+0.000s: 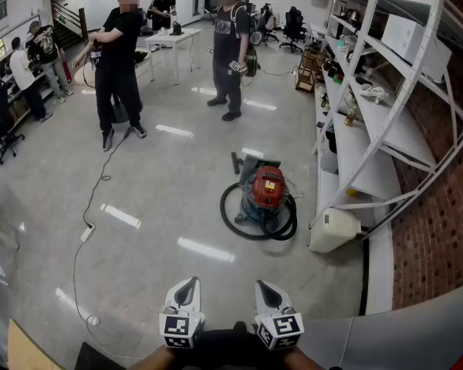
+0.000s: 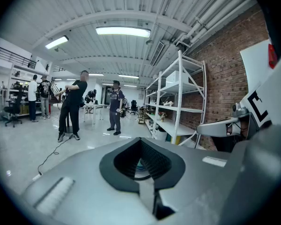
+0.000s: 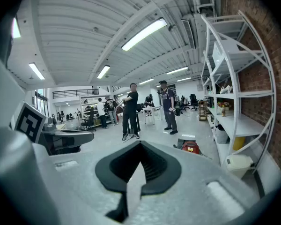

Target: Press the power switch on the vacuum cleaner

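Both jaws clenched, nothing between: left gripper (image 1: 190, 283), right gripper (image 1: 261, 285). Vacuum cleaner (image 1: 268, 193) on floor ahead, well apart, near shelf (image 1: 353, 146). I'd approach first, locate switch, press with shut right tip.

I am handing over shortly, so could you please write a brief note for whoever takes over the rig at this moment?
Left hand-held gripper: shut, empty, held low by the body.
Right hand-held gripper: shut, empty, beside it.
Vacuum cleaner: red, on the floor ahead, near the white shelf, with its hose coiled around it.
Done: nothing yet; neither gripper is near the vacuum cleaner.
To do: walk up, find the power switch (too small to make out from here) and press it.
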Demonstrator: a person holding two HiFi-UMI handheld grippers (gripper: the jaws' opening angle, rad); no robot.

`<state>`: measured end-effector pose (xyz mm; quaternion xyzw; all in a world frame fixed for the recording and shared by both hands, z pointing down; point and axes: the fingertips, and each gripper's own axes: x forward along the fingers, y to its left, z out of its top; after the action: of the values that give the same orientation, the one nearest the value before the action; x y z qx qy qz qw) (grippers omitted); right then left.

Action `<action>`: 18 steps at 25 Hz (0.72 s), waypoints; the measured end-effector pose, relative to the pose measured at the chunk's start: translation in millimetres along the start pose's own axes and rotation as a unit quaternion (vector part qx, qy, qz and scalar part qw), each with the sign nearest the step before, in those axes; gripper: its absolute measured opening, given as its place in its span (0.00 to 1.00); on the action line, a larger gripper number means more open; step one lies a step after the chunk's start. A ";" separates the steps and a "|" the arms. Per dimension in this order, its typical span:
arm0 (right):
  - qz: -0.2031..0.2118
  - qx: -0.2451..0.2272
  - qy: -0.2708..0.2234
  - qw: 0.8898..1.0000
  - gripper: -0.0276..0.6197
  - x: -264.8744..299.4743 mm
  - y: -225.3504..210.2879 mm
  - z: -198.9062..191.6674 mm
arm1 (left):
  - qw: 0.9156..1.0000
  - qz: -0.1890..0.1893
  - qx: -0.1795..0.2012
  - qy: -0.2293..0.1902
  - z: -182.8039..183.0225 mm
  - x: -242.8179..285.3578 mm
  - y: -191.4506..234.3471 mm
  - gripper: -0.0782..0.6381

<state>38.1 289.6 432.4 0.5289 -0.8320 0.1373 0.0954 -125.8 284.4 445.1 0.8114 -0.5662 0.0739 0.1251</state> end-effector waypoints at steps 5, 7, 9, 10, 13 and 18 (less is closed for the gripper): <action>0.000 -0.003 0.005 1.000 0.03 -1.5 2.5 0.1 | 1.000 0.001 -0.002 -0.001 0.4 -3.3 1.6 0.13; 0.001 -0.003 0.005 1.000 0.03 -0.3 5.3 1.5 | 1.000 0.001 -0.004 -0.001 0.1 -4.3 4.0 0.13; -0.002 -0.003 0.009 1.000 0.03 1.8 4.6 -1.5 | 1.000 0.001 -0.005 0.000 -0.7 -4.0 6.1 0.13; -0.003 -0.001 0.012 1.000 0.03 3.1 3.6 -3.8 | 1.000 0.001 -0.006 0.001 -1.2 -3.5 7.1 0.13; -0.004 0.007 0.019 1.000 0.03 6.9 2.9 -8.2 | 1.000 0.000 -0.008 0.002 -2.3 -2.0 10.2 0.13; -0.010 0.010 0.023 1.000 0.03 14.6 5.5 -11.1 | 1.000 -0.001 -0.012 0.001 -5.8 0.5 19.7 0.13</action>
<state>27.2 283.1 446.6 0.5345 -0.8231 0.1569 0.1109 -144.0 279.2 453.1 0.8104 -0.5658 0.0678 0.1360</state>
